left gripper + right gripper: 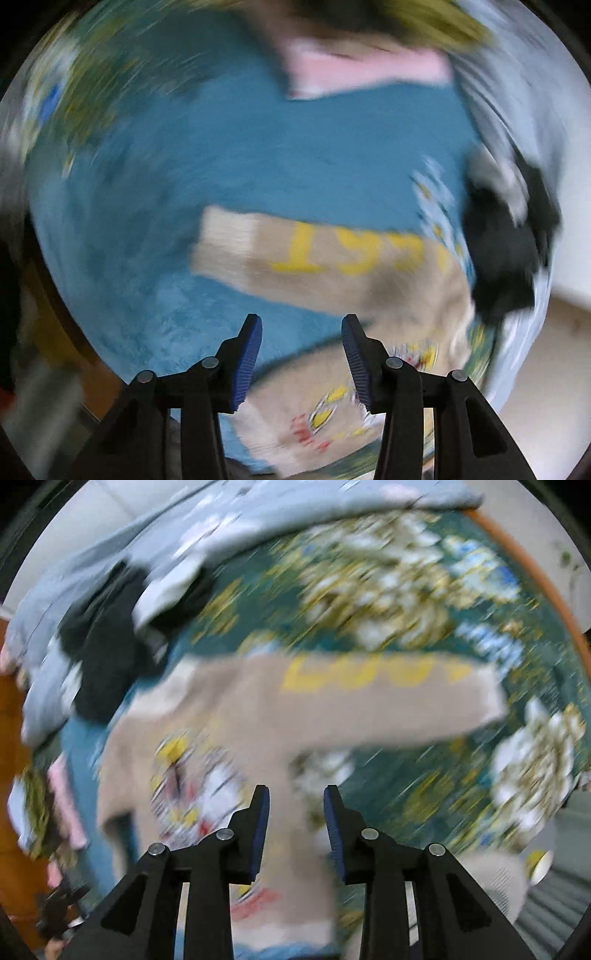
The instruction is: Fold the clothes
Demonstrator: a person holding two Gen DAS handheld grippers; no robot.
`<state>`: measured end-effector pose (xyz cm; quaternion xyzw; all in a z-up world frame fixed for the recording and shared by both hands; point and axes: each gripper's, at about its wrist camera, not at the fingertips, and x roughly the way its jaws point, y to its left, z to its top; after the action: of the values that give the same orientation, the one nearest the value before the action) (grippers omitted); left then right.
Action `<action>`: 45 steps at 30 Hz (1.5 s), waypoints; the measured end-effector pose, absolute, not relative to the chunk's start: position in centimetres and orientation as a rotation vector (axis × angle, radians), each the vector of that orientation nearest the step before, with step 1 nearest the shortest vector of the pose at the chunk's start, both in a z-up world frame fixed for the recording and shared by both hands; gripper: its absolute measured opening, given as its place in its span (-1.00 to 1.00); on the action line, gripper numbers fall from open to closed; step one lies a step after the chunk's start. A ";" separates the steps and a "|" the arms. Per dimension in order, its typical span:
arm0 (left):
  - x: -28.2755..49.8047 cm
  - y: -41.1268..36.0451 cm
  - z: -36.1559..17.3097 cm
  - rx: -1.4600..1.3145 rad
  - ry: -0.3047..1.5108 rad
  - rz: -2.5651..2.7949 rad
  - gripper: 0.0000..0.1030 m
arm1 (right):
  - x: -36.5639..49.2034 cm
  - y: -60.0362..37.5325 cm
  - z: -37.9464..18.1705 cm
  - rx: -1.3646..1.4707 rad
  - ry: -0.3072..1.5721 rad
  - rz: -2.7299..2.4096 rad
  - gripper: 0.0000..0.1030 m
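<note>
We see a beige sweater [258, 709] spread on a teal blanket [221, 155], one sleeve stretched out with yellow lettering [369, 672] too blurred to read. Our left hand-held gripper [301, 354] and right hand-held gripper [295, 827] hang above it, jaws apart, holding nothing. A floral bedcover [406, 590] lies beneath; pale blue clothes [92, 565] and a black garment [509, 243] sit beside it.
</note>
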<state>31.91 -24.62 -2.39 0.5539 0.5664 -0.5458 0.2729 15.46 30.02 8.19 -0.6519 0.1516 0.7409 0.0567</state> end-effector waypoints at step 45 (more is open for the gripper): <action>3.8 12.6 6.2 2.148 0.419 -2.673 -0.79 | 18.4 40.4 3.8 -1.796 0.861 1.996 -0.08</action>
<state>3.82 12.63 6.25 0.6142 0.1199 -0.7643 -0.1558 18.40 40.43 3.81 -0.6286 0.3013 0.6988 0.1604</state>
